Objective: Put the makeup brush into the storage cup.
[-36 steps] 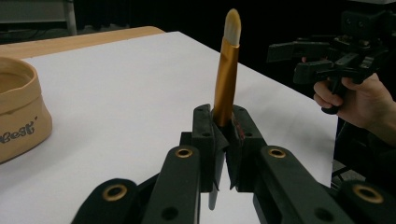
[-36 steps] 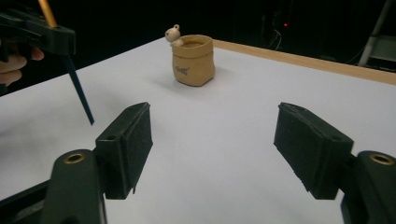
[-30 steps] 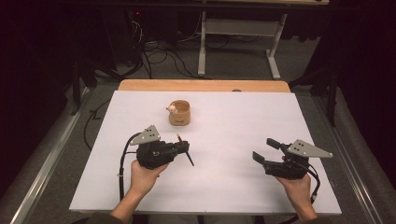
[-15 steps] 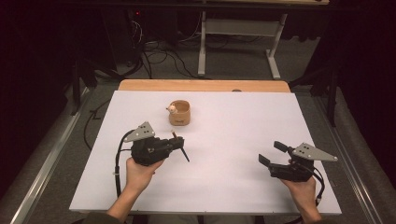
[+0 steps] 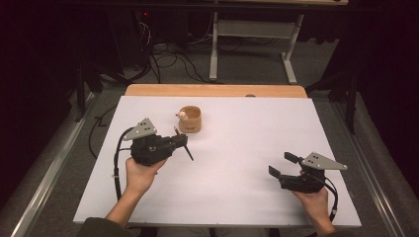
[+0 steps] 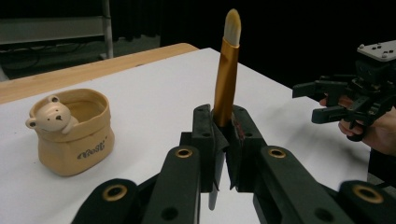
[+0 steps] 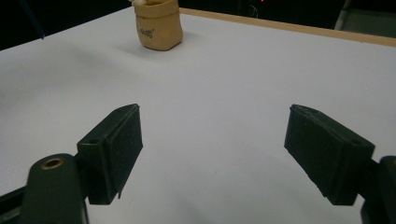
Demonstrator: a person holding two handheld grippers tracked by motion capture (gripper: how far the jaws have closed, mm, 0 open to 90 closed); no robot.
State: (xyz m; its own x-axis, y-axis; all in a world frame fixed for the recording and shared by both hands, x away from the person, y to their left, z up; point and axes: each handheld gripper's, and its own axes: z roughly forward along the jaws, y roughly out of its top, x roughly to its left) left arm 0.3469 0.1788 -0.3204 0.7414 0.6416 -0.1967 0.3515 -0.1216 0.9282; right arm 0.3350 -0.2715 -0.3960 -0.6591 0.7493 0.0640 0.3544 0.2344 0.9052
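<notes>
The left gripper [image 5: 179, 143], centre-left of the high view, pinches a brush [image 6: 226, 70] beside the bear pot [image 5: 190, 119]. The thin brush may tilt and miss the pot's mouth. The right gripper [image 5: 280, 165] stands spread.

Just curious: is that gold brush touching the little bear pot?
Apart. The left gripper view shows white table between the brush, clamped in the left gripper's fingers, and the bear pot.

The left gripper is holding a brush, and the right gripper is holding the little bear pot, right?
Not quite. The left gripper does hold the brush, but the right gripper holds nothing: the right gripper view shows its jaws wide apart over bare table. The bear pot stands on the table by itself.
</notes>
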